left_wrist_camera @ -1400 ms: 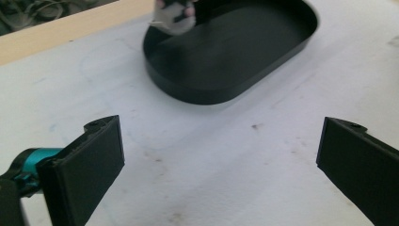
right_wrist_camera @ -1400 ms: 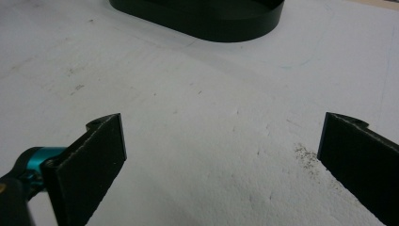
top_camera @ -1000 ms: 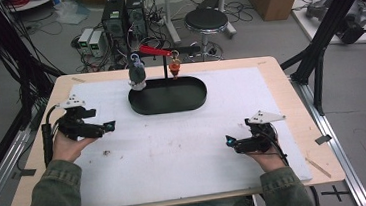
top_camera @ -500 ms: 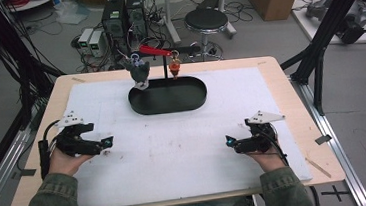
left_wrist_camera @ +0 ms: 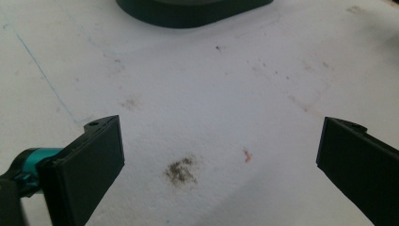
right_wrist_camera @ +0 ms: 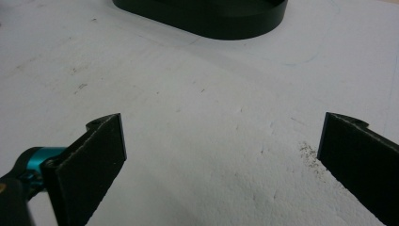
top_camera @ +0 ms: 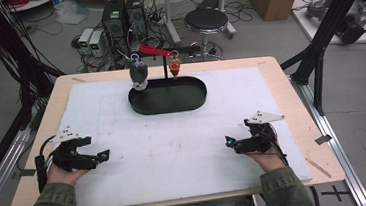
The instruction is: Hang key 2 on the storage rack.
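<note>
Left claw [top_camera: 104, 155]: held low at the near left, jaws spread wide, empty. Right claw [top_camera: 229, 142]: held low at the near right, jaws spread wide, empty.

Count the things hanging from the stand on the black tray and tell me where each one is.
2. A grey one hangs at the left end of the stand's red arm, low over the black tray. A small orange one hangs right of the post. Nothing else seems hidden.

One black oval tray [top_camera: 168, 104] sits on one white foam mat [top_camera: 184, 143] covering one wooden table [top_camera: 291, 98]. Two small figures hang from the tray's stand: one grey [top_camera: 138, 73], one orange [top_camera: 174, 69]. Two black handheld grippers, left [top_camera: 101, 155] and right [top_camera: 230, 142].
</note>
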`<state>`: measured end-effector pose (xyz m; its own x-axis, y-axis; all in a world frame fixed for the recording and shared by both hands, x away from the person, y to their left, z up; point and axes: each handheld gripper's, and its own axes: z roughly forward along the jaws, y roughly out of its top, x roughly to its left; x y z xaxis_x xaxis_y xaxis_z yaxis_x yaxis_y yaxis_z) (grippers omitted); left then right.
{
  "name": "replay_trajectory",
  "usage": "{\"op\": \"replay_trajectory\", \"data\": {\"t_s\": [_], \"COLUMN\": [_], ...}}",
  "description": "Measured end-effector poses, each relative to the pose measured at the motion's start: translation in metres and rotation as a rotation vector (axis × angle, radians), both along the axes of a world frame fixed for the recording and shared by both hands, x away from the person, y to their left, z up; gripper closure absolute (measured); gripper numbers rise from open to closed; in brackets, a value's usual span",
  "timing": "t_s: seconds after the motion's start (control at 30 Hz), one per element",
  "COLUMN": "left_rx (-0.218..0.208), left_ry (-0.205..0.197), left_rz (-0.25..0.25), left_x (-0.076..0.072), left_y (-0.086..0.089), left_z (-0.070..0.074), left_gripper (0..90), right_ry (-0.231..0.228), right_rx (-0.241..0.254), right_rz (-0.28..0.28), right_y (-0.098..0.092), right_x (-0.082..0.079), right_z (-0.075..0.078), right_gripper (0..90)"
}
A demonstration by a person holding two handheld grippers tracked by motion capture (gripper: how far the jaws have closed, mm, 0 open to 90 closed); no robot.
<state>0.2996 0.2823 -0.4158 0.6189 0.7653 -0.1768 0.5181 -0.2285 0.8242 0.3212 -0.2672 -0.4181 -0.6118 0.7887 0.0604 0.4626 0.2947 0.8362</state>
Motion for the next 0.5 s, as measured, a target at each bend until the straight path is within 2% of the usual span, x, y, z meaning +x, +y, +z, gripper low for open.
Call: {"op": "replay_trajectory", "data": {"t_s": [0.13, 0.3, 0.5], "left_rx": [0.03, 0.043, 0.017], "left_ry": [0.019, 0.04, 0.038], "left_rz": [-0.01, -0.003, 0.026], "left_x": [-0.006, -0.013, -0.012], "left_y": [0.002, 0.01, 0.019], "left_z": [-0.006, -0.01, -0.01], "left_gripper": [1.7, 1.7, 1.7], "right_ry": [0.0, 0.002, 0.01], "right_rx": [-0.001, -0.003, -0.006], "right_rz": [-0.002, -0.007, 0.002], "right_y": [0.0, 0.001, 0.002], "right_x": [0.0, 0.001, 0.002], "right_z": [0.0, 0.0, -0.001], "right_gripper": [0.8, 0.8, 0.8]}}
